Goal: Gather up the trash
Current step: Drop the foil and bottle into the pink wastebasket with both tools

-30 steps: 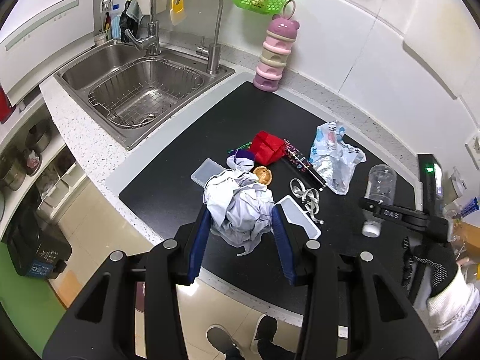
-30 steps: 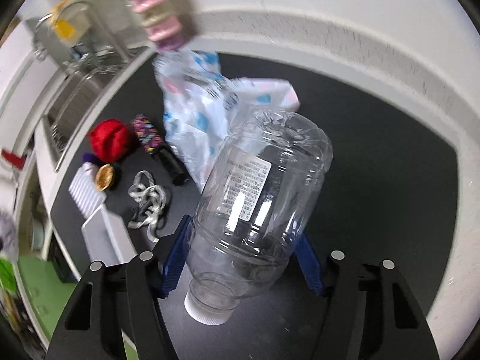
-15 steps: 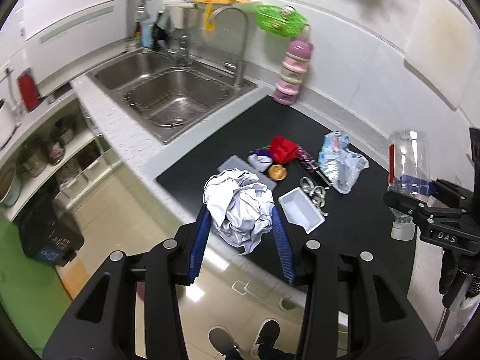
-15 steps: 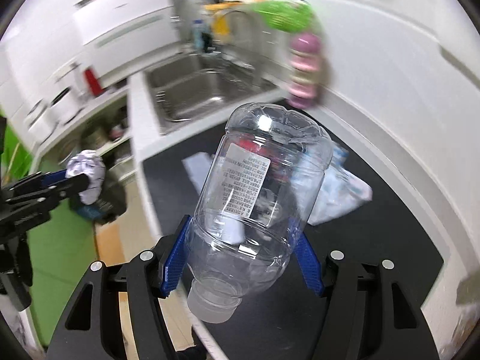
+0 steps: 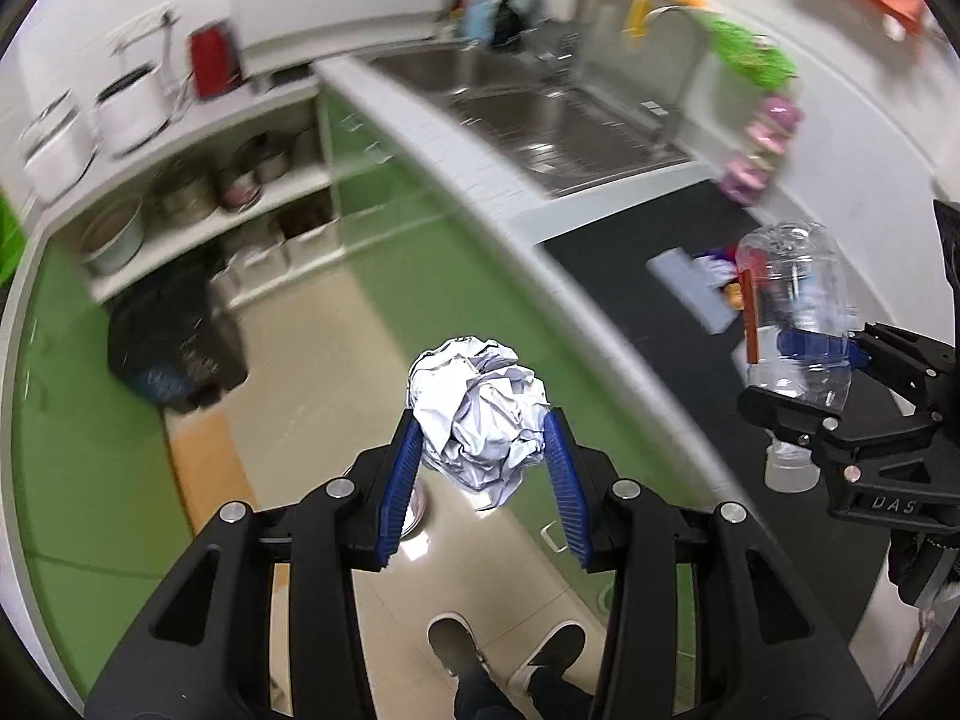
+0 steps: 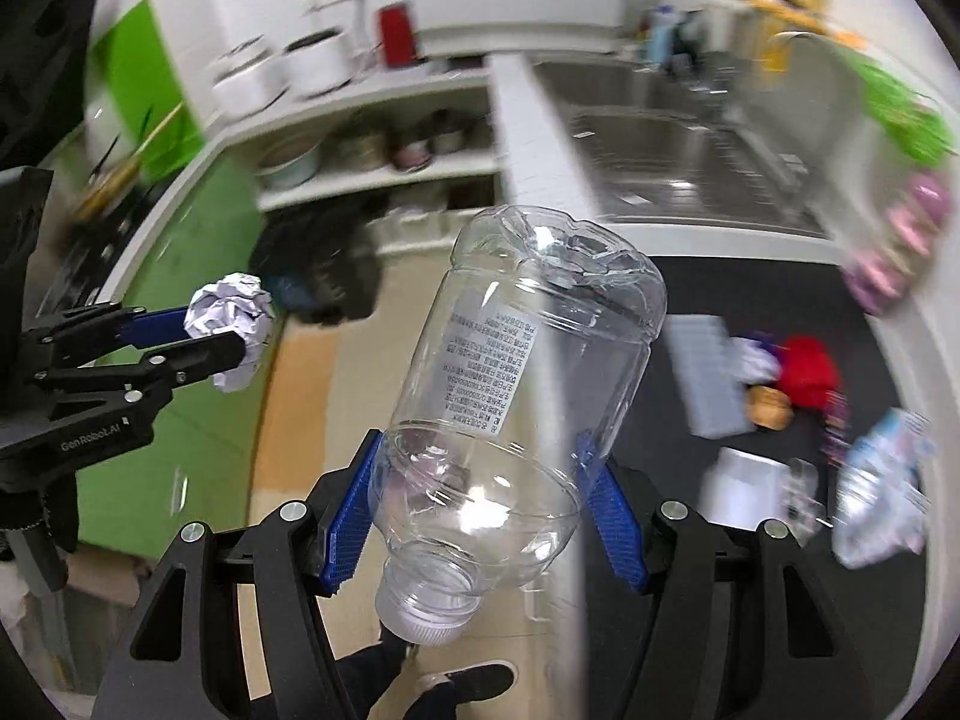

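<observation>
Both grippers are loaded and off the counter. Left gripper (image 5: 480, 468) pinches a crumpled ball of white paper (image 5: 477, 414) between its blue pads (image 5: 399, 492), with the ball over the tiled floor on the near side of the black bin (image 5: 174, 342). Right gripper (image 6: 480, 516) clamps a clear plastic bottle (image 6: 516, 372) at its shoulder, white cap (image 6: 423, 618) pointing down toward the person's shoes (image 6: 462, 681) and base tipped up and away; in the left wrist view the same bottle (image 5: 798, 324) sits to the right of the paper ball, farther from the bin and near the counter edge.

Beyond the paper, the bin stands on the floor against the open shelf unit (image 5: 198, 204), lined with a dark bag; its opening is blurred, so whether it has a lid cannot be told. Far to the right of the bin, on the black countertop (image 5: 606, 252), more litter waits: a red wad (image 6: 807, 369), a crinkled foil wrapper (image 6: 882, 480) and small white trays (image 6: 747, 486).

Judging by this, the step in hand is the carry to the bin. Next each load needs bringing above the bin's mouth, paper first as the nearer, then letting go from low enough that the light bottle does not bounce out
</observation>
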The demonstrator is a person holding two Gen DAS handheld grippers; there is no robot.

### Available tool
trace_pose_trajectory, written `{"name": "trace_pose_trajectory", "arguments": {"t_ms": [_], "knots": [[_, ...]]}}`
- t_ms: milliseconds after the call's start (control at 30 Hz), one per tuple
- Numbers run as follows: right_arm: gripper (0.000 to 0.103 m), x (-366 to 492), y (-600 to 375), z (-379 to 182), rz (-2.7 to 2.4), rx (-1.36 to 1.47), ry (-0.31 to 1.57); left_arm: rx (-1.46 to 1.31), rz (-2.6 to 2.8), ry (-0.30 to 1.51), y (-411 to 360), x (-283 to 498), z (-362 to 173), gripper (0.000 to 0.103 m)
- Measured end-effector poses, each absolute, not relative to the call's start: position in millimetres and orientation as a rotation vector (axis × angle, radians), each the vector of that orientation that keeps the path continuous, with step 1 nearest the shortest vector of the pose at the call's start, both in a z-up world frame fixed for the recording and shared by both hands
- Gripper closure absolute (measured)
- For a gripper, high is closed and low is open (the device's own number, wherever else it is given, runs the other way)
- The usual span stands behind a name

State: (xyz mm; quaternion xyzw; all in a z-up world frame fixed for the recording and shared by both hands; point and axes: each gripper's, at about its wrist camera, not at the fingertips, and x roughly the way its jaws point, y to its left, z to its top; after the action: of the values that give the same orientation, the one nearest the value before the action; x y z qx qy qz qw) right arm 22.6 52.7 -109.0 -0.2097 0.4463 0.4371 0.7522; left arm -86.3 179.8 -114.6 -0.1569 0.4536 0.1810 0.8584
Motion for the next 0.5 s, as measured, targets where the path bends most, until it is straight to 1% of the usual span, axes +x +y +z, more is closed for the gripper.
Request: {"name": "trace_pose_trajectory", "arguments": {"t_ms": [67, 200, 300, 333, 500], "knots": [[0.040, 18, 84, -133, 0.984, -0.495, 0.993, -0.363, 0.397, 0.971, 202, -96, -136, 0.061], [0.040, 8, 138, -191, 1.010, -0.555, 1.053, -0.423, 0.407, 1.019, 247, -103, -197, 0.061], [0.040, 4, 168, -246, 1.016, -0.593, 1.095, -0.450, 0.403, 1.068, 278, -96, -264, 0.061], [0.040, 4, 180, -273, 1.016, -0.608, 1.113, -0.465, 0.402, 1.089, 291, -92, -297, 0.061], [0.040, 8, 211, -374, 0.994, -0.658, 1.179, -0.529, 0.391, 1.156, 331, -81, -424, 0.061]]}}
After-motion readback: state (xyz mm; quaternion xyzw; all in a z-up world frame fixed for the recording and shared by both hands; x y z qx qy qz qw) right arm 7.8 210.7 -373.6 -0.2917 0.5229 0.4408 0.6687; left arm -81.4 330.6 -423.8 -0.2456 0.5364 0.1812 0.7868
